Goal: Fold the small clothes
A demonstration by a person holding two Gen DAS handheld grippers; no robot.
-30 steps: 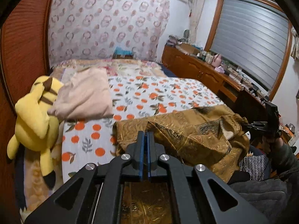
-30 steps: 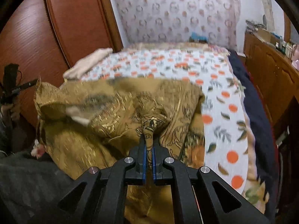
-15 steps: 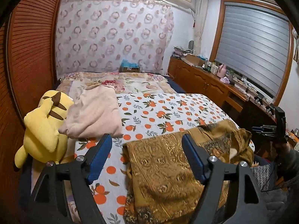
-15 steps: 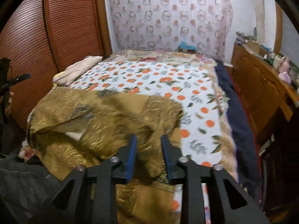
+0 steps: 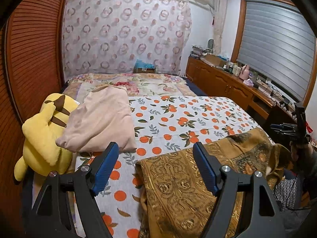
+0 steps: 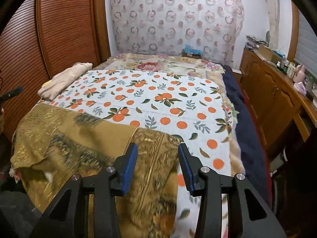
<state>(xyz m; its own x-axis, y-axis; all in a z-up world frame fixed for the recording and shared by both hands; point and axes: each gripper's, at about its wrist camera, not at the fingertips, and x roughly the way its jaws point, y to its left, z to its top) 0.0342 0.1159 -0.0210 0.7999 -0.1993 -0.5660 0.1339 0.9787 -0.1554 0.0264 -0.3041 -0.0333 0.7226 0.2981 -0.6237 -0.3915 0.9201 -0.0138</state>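
Both grippers, left and right, now gape open, having just let go of the gold cloth; it lies spread on the bed, ready for folding.

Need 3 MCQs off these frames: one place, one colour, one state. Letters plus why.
1. Where does the gold patterned cloth lie?
A. on the near end of the bed
B. on the dresser
C. on the floor

2. What colour is the plush toy?
A. blue
B. yellow
C. green

3. How are the left tongs?
A. shut on the cloth
B. shut on nothing
C. open

A: it spreads over the orange-print sheet nearest the cameras.
B: yellow body with brown stripes.
C: the blue pads stand wide apart, holding nothing; the right tongs likewise.
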